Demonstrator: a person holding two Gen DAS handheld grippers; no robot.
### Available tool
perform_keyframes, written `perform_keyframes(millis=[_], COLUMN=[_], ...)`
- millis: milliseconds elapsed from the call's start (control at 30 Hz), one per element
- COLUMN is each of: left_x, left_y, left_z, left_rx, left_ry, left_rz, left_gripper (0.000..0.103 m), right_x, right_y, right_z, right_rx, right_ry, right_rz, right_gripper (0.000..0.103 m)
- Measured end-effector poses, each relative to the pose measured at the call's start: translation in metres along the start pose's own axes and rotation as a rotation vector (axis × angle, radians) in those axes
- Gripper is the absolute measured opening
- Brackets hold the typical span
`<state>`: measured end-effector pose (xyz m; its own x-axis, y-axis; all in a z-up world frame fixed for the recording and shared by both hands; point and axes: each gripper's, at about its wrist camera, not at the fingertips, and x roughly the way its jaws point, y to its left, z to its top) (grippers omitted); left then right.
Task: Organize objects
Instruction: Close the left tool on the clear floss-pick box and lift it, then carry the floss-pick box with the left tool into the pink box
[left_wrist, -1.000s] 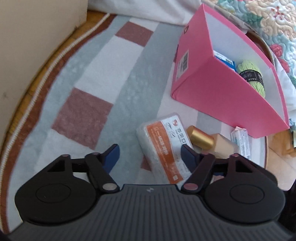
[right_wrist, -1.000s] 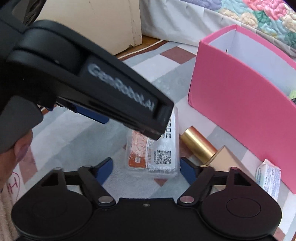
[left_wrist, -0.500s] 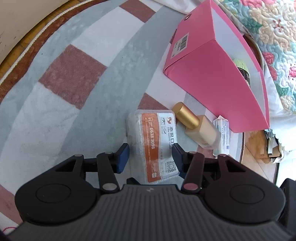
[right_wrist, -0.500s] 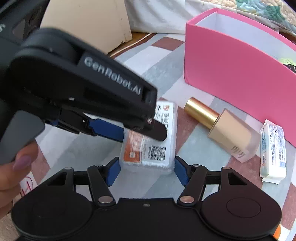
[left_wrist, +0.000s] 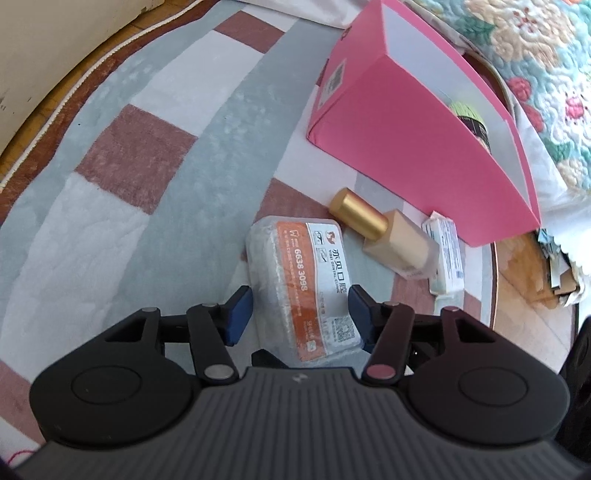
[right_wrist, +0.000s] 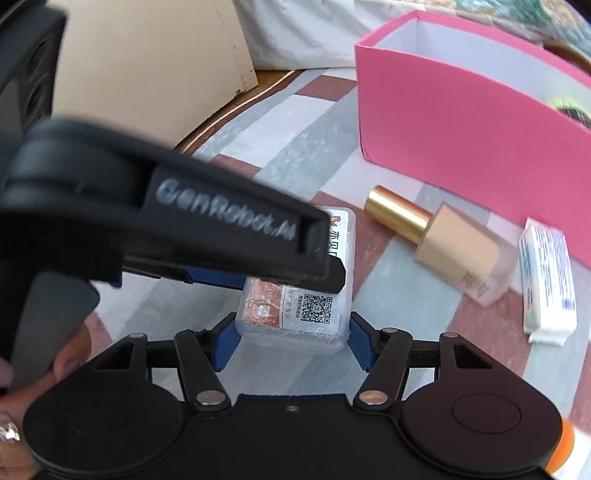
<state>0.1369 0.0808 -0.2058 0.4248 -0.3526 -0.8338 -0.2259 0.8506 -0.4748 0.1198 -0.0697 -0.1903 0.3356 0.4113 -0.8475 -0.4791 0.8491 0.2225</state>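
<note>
I am looking along my left gripper and its blue fingers are sitting spread on either side of the clear plastic case with the orange and white label; I cannot tell whether the pads are pressing its sides, since a thin gap seems to be showing on the left; the case is lying flat on the checked rug. My right gripper is also standing spread around the near end of the same case, with the black body of the left tool crossing above it. Just beside the case, a foundation bottle with a gold cap is lying on its side, touching a small white packet; beyond them the pink box is standing open with green yarn showing inside.
</note>
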Motion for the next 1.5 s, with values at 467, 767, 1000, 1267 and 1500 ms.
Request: perform_keyframes(millis=[467,767,1000,1267,1500], left_x=[-0.046,-0.102,-0.15,-0.189,-0.193], left_y=[-0.038,-0.08,-0.112,-0.141,-0.161], left_z=[-0.034,-0.052,-0.041,-0.024,0.007], left_rx=[0.073,0.169,0.229,0.288,0.317], left_ry=[-0.02,-0.075,-0.137,-0.18,-0.204], left_rz=[-0.035,-0.032,-0.047,-0.051,-0.056], left_gripper=[0.049,0.05,0.051,0.052,0.052], right_x=[-0.06,-0.112,-0.16,-0.201,-0.204], right_y=[-0.012,-0.005,0.006,0.016,0.007], right_z=[-0.013,-0.008,0.01,0.036,0.06], right_rx=[0.046,0.001,-0.061,-0.052,-0.049], right_ry=[0.005,-0.038,-0.12,-0.186,-0.226], right_rz=[0.061,0.07,0.041,0.011,-0.004], right_gripper=[0.067,0.067,0.067,0.067,0.066])
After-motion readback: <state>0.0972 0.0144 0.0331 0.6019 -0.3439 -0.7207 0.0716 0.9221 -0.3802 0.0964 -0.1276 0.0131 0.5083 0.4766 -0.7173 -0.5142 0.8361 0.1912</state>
